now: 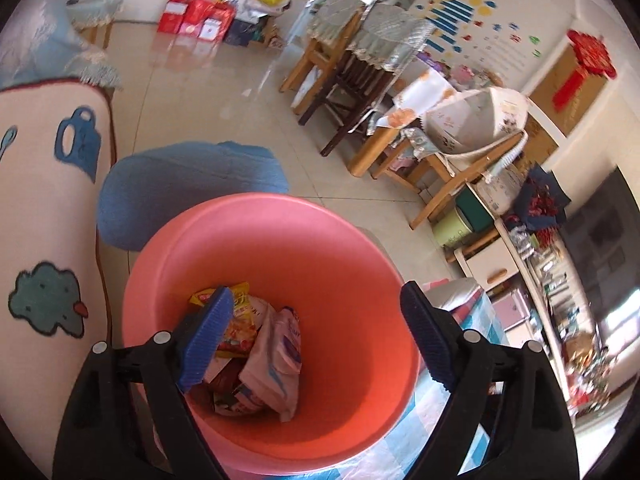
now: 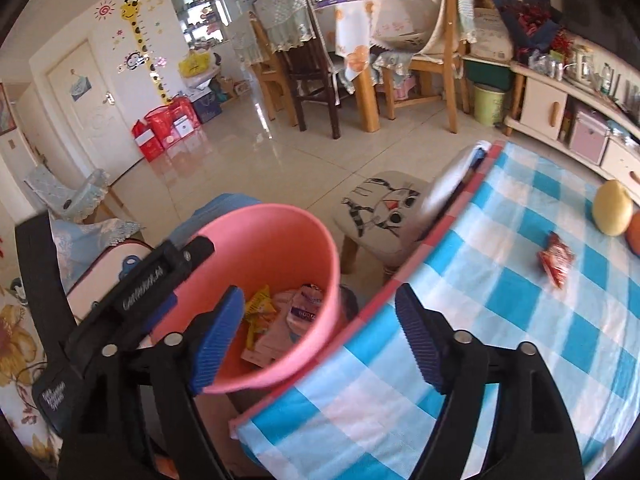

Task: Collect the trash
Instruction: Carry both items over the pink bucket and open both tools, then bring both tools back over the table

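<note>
The table (image 2: 520, 340), under a blue-and-white checked cloth, is the largest item; its red-trimmed edge runs just beside the pink bin (image 1: 280, 320), which stands lower, at the table's side. The bin already holds several wrappers (image 1: 256, 344), yellow and white ones among them (exact count not clear).

The left gripper (image 1: 316, 336) hangs over the bin mouth with its jaws spread and nothing between them. The right gripper (image 2: 320, 340) is likewise released and empty, straddling the bin rim and the table edge in its own view.

One task item remains visible: a red wrapper (image 2: 555, 260) lying flat on the cloth, well apart from both grippers and near a yellow fruit (image 2: 612, 210), with an orange one partly cut off at the frame edge.

Risks, in my judgement:
- Either gripper, drawn back carelessly, could catch the bin rim and tip the bin; it looks light.
- A low reach could snag the cloth and drag it, shifting the fruit.
- The wrapper is thin and flat; a grasp from above may pinch cloth with it or slip off.
- A hasty reach might knock the fruit, which is not trash.
</note>
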`<control>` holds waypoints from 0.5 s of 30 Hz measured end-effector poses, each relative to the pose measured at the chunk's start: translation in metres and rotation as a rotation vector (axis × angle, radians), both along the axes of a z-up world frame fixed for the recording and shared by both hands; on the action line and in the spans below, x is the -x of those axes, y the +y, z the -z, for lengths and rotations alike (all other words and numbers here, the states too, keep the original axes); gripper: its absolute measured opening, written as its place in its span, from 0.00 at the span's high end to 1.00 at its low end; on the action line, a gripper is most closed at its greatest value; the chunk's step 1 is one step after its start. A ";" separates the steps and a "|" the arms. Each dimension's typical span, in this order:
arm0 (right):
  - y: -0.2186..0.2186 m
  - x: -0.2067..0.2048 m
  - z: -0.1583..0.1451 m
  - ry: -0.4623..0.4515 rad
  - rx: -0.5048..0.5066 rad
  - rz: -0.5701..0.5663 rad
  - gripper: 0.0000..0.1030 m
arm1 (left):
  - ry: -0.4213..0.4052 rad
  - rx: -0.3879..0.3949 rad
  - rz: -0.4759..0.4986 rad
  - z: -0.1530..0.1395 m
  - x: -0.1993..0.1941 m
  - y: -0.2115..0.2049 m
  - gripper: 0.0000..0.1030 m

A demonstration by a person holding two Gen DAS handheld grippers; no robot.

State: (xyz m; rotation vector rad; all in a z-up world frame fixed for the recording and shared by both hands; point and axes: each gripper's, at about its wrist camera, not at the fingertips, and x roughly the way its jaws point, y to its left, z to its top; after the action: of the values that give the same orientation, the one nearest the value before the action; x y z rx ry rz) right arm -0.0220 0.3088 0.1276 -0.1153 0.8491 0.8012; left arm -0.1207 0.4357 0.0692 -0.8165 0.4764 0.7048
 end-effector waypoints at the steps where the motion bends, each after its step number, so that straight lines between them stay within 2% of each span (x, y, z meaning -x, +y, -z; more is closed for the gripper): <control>1: -0.007 0.003 0.000 -0.014 0.016 0.007 0.21 | -0.004 -0.023 0.017 -0.003 -0.003 -0.004 0.16; 10: -0.068 0.032 0.000 -0.140 0.141 0.056 0.13 | -0.112 -0.216 0.222 -0.025 -0.024 -0.058 0.10; 15: -0.096 0.042 0.001 -0.164 0.166 0.084 0.13 | -0.145 -0.256 0.297 -0.029 -0.031 -0.081 0.08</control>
State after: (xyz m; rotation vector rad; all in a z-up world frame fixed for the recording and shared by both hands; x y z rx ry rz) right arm -0.0640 0.2131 0.1266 -0.2868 0.7588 0.6326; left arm -0.0893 0.3542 0.0978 -0.5363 0.3575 0.4166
